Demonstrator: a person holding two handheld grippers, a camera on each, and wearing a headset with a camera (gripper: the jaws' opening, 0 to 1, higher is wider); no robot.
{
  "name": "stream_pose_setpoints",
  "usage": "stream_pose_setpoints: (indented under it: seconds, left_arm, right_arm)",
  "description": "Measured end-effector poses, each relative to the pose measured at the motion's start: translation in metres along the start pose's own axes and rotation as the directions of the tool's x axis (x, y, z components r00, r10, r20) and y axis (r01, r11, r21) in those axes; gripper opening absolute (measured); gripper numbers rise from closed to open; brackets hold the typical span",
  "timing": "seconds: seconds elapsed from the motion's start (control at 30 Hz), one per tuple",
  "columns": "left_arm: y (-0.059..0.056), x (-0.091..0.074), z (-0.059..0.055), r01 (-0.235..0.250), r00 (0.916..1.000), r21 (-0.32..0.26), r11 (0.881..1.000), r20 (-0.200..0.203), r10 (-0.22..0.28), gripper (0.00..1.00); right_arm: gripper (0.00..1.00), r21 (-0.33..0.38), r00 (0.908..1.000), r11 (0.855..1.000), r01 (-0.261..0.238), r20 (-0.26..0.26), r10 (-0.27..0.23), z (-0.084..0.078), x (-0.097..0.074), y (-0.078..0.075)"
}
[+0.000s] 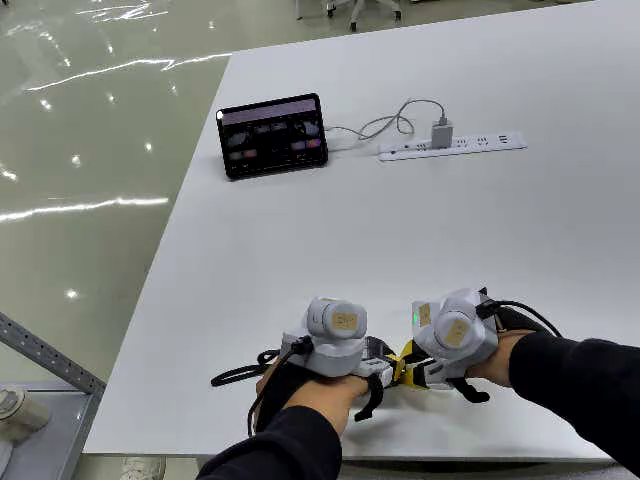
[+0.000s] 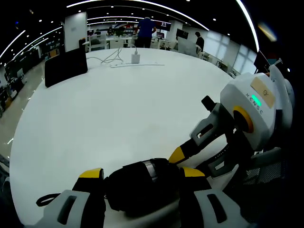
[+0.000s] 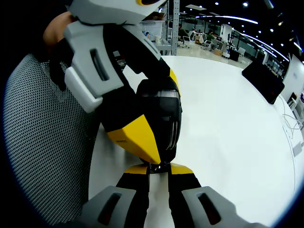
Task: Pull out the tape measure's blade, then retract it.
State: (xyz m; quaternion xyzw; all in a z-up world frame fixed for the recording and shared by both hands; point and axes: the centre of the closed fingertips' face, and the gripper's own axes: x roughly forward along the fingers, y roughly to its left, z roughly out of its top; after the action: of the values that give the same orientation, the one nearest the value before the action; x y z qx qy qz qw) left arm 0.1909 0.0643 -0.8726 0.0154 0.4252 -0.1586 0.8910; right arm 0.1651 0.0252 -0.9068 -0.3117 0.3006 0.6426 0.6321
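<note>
tape measure (image 2: pixel 137 189) in left claw (image 2: pixel 142 174), tip (image 3: pixel 159 166) in right claw (image 3: pixel 159 170).

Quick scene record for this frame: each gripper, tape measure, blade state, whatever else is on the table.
left gripper: shut on the tape measure, one jaw on each side of its black case
right gripper: shut on the blade tip, right at the case
blade: looks not pulled out yet
location: near edge of the white table
other items: tablet, power strip with charger plugged in, at the far side
</note>
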Motion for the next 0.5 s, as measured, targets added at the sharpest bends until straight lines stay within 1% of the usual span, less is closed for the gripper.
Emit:
stream_pose_setpoints:
  seconds: [0.17,0.3,0.33,0.4,0.5]
  left_arm:
    - [-0.0001,-0.0004,-0.0001,0.0,1.0,0.002,1.0,0.001,0.0,0.58]
    - [-0.0002,-0.0005,-0.0002,0.0,1.0,0.0,1.0,-0.002,0.0,0.59]
    - [-0.0004,-0.001,-0.0003,0.0,1.0,0.0,1.0,-0.001,0.0,0.59]
    - [-0.0004,-0.0009,-0.0004,-0.001,1.0,0.002,1.0,0.002,0.001,0.59]
    - [-0.0001,-0.0007,0.0007,0.003,0.9999,0.009,1.0,0.01,-0.003,0.6]
  right_arm:
    - [0.1,0.001,1.0,1.0,0.002,0.005,-0.002,-0.0006,0.0005,-0.0002]
    - [0.11,0.022,1.0,1.0,0.008,0.001,-0.008,-0.0001,0.0002,-0.0006]
    - [0.11,0.017,1.0,1.0,0.007,-0.004,-0.007,0.0002,0.0002,-0.0006]
    - [0.11,0.028,0.9999,1.0,0.008,-0.009,-0.008,0.0004,0.0,-0.0003]
    - [0.12,0.023,0.9999,1.0,0.012,-0.007,-0.012,-0.0006,0.0003,-0.0008]
